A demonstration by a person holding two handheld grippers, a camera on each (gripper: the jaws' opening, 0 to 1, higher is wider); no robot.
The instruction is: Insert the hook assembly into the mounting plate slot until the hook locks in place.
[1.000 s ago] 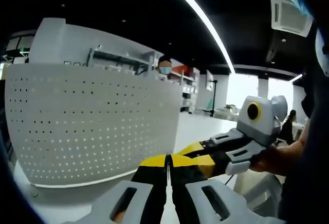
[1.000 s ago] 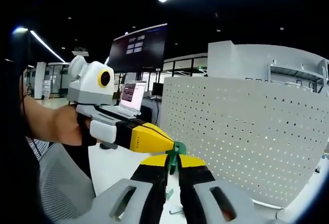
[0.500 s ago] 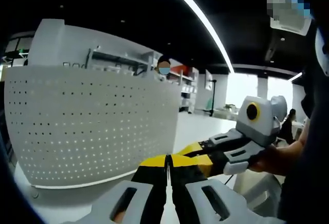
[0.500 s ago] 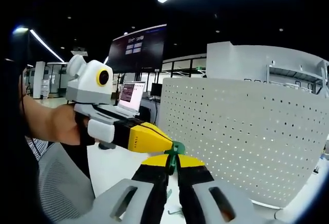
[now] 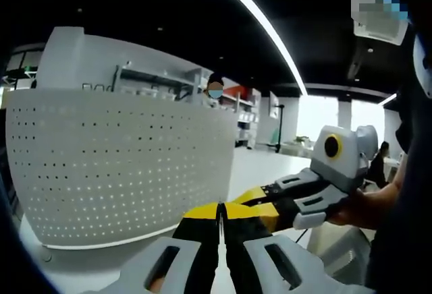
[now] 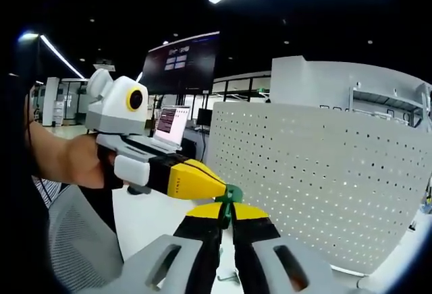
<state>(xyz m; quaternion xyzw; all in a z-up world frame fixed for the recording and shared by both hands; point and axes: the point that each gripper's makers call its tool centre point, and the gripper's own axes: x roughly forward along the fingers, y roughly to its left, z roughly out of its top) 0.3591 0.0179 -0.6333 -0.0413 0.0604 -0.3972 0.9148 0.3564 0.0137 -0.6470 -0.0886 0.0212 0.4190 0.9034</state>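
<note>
The white perforated mounting plate stands upright on the table, left in the left gripper view and right in the right gripper view. My right gripper is shut on the small green hook assembly, held in the air in front of the plate's near edge. In the right gripper view my left gripper comes in from the left, its yellow tips touching the green piece. My left gripper has its jaws together with nothing visible between them. The right gripper reaches in from the right, just above them.
The white table runs back beside the plate. A laptop and a dark monitor stand behind. A grey mesh chair is at lower left. A small metal piece lies on the table below my right jaws. A hand holds the right gripper.
Almost nothing: the right gripper view has shifted a touch. Both grippers and the green hook keep the same places against the plate.
</note>
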